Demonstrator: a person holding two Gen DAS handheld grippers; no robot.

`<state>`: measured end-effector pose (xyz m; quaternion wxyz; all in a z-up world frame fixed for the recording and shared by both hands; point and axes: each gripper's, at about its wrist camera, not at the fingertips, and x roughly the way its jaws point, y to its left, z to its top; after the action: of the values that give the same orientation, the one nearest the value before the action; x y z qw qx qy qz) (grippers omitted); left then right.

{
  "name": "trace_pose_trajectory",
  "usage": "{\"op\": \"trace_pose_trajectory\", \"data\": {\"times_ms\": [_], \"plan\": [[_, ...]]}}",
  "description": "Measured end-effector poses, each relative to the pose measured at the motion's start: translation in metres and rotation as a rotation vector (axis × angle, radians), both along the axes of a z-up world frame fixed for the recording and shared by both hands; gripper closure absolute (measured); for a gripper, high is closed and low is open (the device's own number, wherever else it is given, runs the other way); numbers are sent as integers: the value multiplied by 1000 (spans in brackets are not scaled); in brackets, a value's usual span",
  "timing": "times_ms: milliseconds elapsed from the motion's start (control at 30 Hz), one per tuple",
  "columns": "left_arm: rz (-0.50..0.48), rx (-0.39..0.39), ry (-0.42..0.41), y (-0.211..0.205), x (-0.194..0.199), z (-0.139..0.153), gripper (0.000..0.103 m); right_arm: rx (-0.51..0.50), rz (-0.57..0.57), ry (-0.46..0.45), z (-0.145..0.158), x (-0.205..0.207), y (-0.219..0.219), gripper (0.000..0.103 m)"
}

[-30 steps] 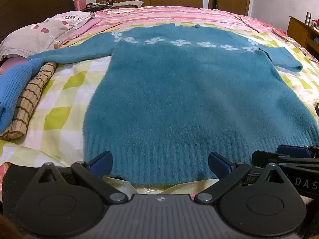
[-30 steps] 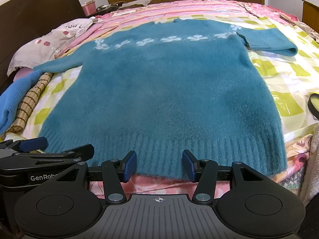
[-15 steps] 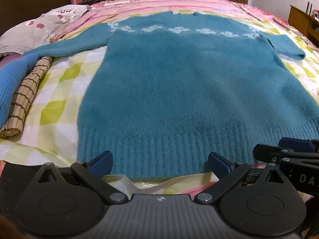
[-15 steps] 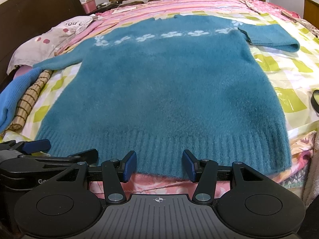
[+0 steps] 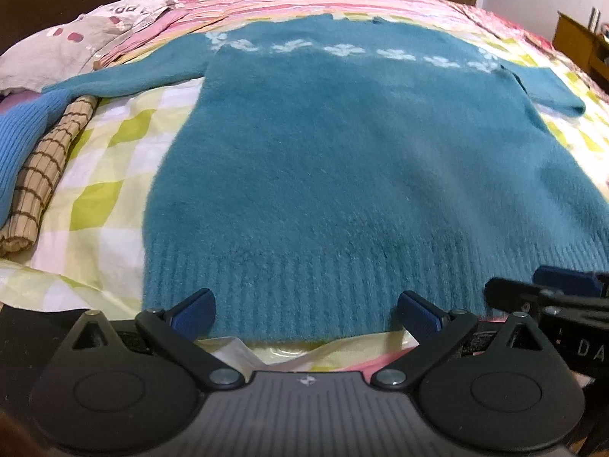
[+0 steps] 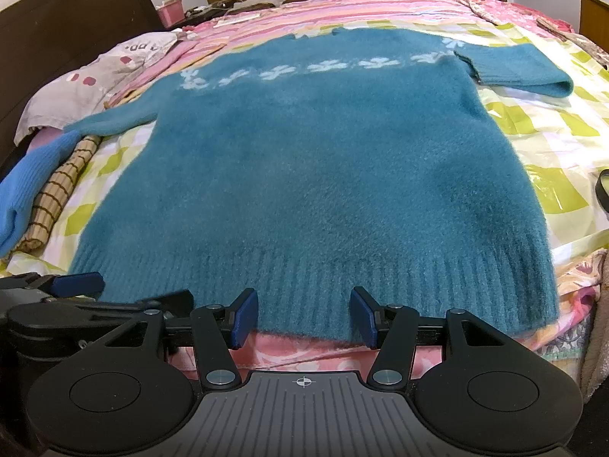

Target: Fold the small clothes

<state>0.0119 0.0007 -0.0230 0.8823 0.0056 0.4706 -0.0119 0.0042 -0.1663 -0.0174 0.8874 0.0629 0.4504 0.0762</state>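
Teal sweater [image 5: 365,175], hem nearest, neckline farthest

Dim, soft indoor light, bluish cast. Heavy fisheye bending with dark vignetted corners. Slight blur throughout; faint glare on plastic at right.

Sweater [image 5: 354,160] flat on bed [image 5: 114,175]; folded clothes [image 5: 34,175] left of it; pillow [image 5: 64,49] behind those.

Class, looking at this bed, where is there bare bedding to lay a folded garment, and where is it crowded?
Free: checked sheet between the teal sweater and the plaid cloth; also the sheet right of the sweater, below its folded sleeve. Crowded: left edge, where plaid cloth, blue knit and pillow bunch.
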Motion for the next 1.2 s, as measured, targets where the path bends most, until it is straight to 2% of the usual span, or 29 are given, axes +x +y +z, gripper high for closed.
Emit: {"op": "trace_pose_trajectory", "data": {"times_ms": [133, 633, 1200], "plan": [[23, -29, -18, 6, -1, 3, 0, -6, 1, 0, 0, 0, 1, 49], [19, 6, -62, 0, -4, 8, 0, -29, -4, -11, 4, 0, 3, 49], [33, 8, -85, 0, 2, 14, 0, -51, 9, -47, 12, 10, 5, 49]]}}
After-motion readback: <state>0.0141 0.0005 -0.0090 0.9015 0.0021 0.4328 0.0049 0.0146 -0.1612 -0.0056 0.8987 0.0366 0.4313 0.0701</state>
